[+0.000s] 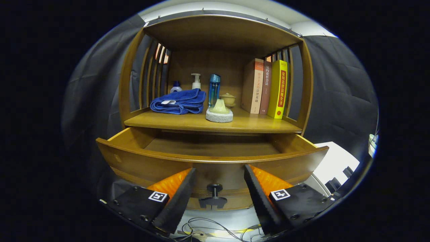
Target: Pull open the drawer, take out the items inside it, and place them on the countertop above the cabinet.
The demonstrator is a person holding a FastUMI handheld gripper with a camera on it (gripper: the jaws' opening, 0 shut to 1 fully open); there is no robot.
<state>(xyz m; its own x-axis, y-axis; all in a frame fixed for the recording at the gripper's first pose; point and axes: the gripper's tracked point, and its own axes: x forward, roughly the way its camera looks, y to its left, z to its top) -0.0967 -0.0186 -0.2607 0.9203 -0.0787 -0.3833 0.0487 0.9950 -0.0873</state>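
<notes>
The gripper (220, 176) stands wide apart, holding nothing, its fingers flanking the dark knob (214, 195) at 6 o'clock, placed there for pulling. The drawer (211, 161) is pulled out; its visible floor looks bare. Beyond, at 12 o'clock, the counter (268, 125) carries a blue towel (178, 101), bottles and books (267, 87).

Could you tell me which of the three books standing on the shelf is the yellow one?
The yellow book is the outermost, beside the slatted side; the other two books have tan and brown spines.
</notes>
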